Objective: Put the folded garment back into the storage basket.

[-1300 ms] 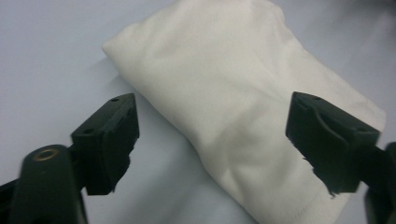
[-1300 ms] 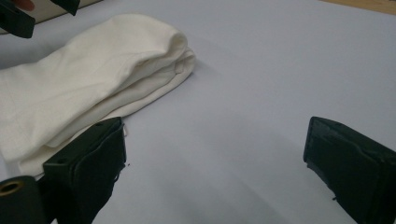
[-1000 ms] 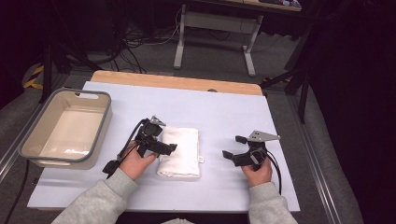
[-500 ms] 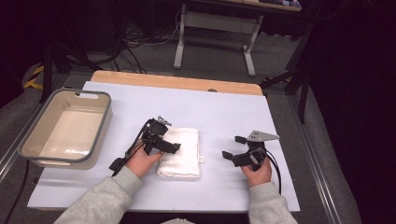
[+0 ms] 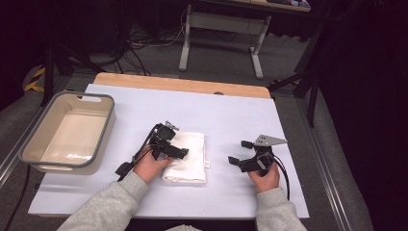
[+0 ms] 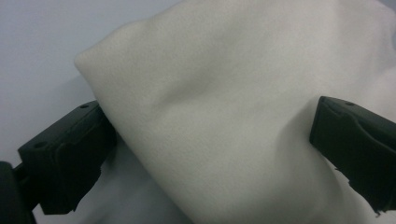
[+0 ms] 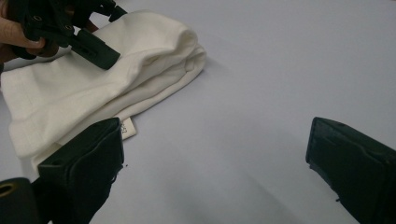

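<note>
The folded cloth (image 5: 186,157) lies mid-table, the tub (image 5: 67,132) at its 9 o'clock; the left gripper (image 5: 173,147) sits on it, jaws just opened wide and straddling a soft bulge without pinching. The right gripper (image 5: 240,153), at its 3 o'clock, is spread and empty. Closing now may catch just the top layer, since the limp, matte, layered cotton would unfold when lifted.

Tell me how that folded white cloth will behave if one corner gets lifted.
The cloth looks soft and floppy: its folds are rounded and it bulges between the open jaws of the left hand-held gripper. Lifted by a corner, it would probably sag and unfold. It likely weighs little, and it won't roll.
</note>
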Tool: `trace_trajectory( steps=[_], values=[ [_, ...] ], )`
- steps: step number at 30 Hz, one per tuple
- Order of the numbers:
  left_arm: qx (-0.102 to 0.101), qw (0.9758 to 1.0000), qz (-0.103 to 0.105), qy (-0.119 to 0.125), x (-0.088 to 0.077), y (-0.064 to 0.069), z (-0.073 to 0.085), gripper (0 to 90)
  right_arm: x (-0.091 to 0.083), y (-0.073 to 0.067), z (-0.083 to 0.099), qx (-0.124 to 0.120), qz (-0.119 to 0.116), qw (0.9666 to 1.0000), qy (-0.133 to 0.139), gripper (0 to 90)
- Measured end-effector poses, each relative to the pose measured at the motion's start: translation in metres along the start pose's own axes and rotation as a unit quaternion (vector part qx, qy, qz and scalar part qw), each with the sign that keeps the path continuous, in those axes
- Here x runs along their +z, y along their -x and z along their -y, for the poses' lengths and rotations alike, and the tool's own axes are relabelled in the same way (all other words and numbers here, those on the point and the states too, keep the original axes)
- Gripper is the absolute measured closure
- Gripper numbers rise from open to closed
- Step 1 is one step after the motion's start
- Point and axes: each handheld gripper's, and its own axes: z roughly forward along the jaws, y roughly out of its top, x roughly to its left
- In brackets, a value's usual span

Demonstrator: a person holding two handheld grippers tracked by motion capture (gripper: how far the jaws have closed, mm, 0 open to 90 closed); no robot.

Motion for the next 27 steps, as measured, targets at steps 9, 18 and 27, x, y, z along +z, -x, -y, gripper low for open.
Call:
trace_trajectory(
  steps=[9, 18, 27],
  values=[
    [0.022, 0.9996, -0.018, 0.001, 0.004, 0.005, 0.001, 0.3, 0.0, -0.001, 0.0, -0.001, 0.002, 1.0, 0.002, 4.7],
    [0.026, 0.9995, -0.018, -0.001, 0.002, 0.01, 0.0, 10.8, 0.001, -0.001, 0.0, -0.005, 0.007, 1.0, -0.001, 4.8],
    [0.029, 0.9994, 0.02, -0.005, -0.003, 0.022, -0.001, 57.1, 0.001, -0.003, 0.0, -0.01, 0.014, 0.9998, -0.005, 5.4]
  ],
)
